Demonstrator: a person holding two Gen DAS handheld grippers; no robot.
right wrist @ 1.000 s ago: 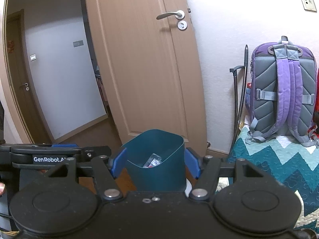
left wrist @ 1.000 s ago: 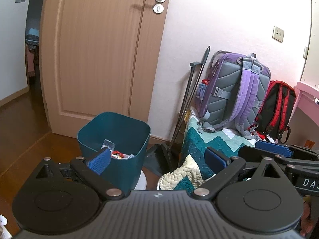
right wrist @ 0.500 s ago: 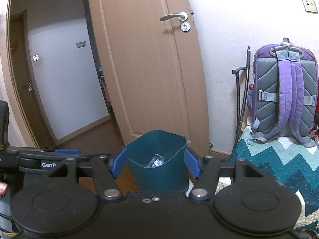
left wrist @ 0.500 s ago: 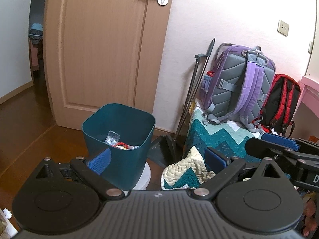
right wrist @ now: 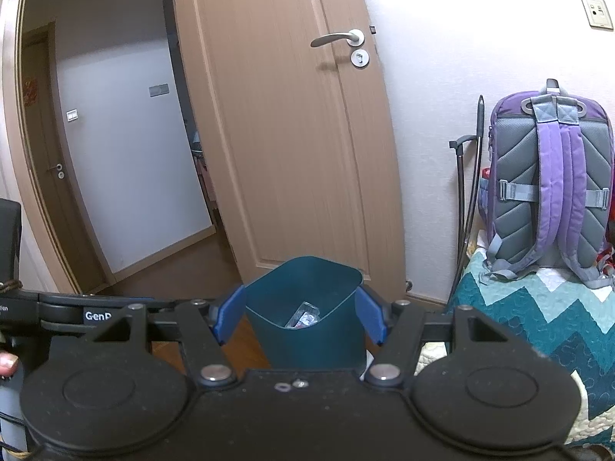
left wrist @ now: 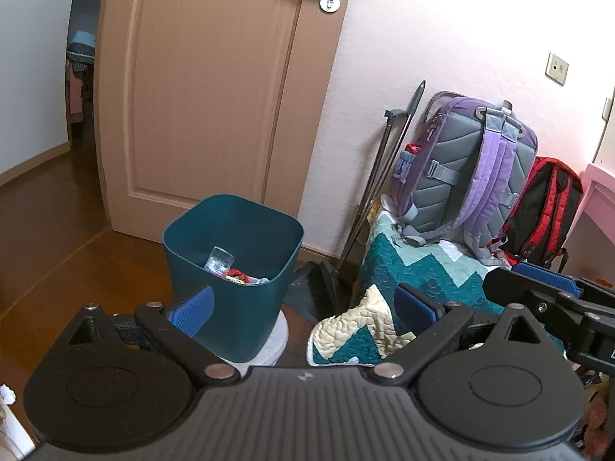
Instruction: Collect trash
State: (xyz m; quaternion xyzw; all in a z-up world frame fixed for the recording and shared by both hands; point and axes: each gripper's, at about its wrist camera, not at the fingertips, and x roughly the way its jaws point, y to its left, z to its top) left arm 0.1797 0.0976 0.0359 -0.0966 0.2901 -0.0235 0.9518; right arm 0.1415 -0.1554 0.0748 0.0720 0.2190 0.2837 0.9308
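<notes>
A teal trash bin (left wrist: 234, 265) stands on a white round base on the wood floor, in front of a tan door. Inside it lie a clear plastic piece (left wrist: 220, 259) and red and white scraps. My left gripper (left wrist: 303, 309) is open and empty, short of the bin and a little to its right. In the right wrist view the same bin (right wrist: 307, 322) sits between the blue pads of my right gripper (right wrist: 301, 317), which is open, empty and well back from it. The right gripper's blue finger also shows at the left wrist view's right edge.
A quilt-covered stand (left wrist: 419, 276) with a purple-grey backpack (left wrist: 465, 176) and a red-black backpack (left wrist: 546, 207) stands right of the bin. A dustpan with a long handle (left wrist: 326, 288) leans on the wall between them. The door (right wrist: 292, 134) stands ajar onto a hallway.
Both cameras have pulled back and risen slightly; the bin looks smaller and farther, and more of the floor and the white base shows. Both grippers stay open and empty.
</notes>
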